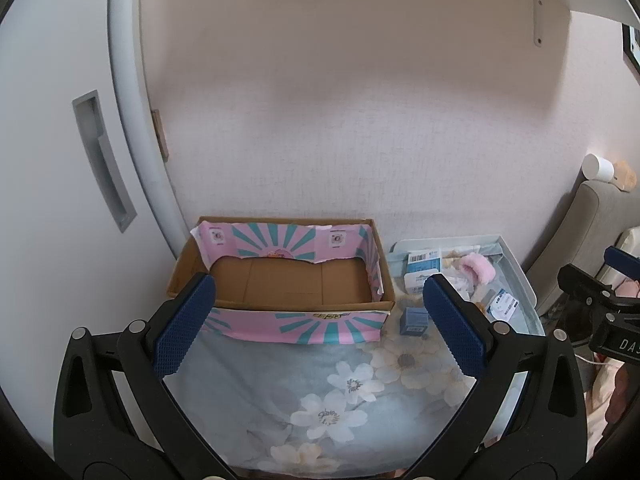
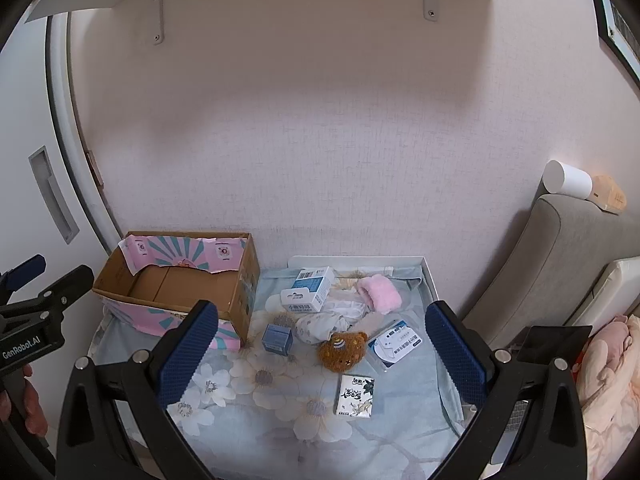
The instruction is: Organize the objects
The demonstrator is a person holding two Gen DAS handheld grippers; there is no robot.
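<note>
Left wrist view: the left tool [image 1: 318, 322] hangs with its blue pads spread wide and nothing between them, above the flowered cloth [image 1: 280, 384] that covers the worktop. Straight ahead, the cardboard box [image 1: 280, 280] stands open and bare inside, its back edge against the wall [image 1: 360, 120] and its left side close to the white cabinet door [image 1: 60, 140]. Its pink-and-teal front flap folds down over the cloth. Between the box's right wall and the loose things there is only a narrow gap, where the small blue box [image 1: 414, 320] stands just beside the box's front corner.

In the right wrist view, the right tool [image 2: 322, 350] is likewise open and empty, above the clutter. Ahead of it lie a white-and-blue carton [image 2: 310, 288], a pink fuzzy band [image 2: 380, 292], a crumpled white cloth [image 2: 332, 320], a brown plush bear [image 2: 342, 350], a flat blue-and-white packet [image 2: 394, 342] and a tissue pack [image 2: 356, 396]. The bear, cloth and packet lie close together; the tissue pack lies apart, nearer the camera. A raised white rim [image 2: 428, 276] borders the worktop at the right, next to the grey headboard [image 2: 540, 260]. The near cloth, left of the tissue pack, is open room.
</note>
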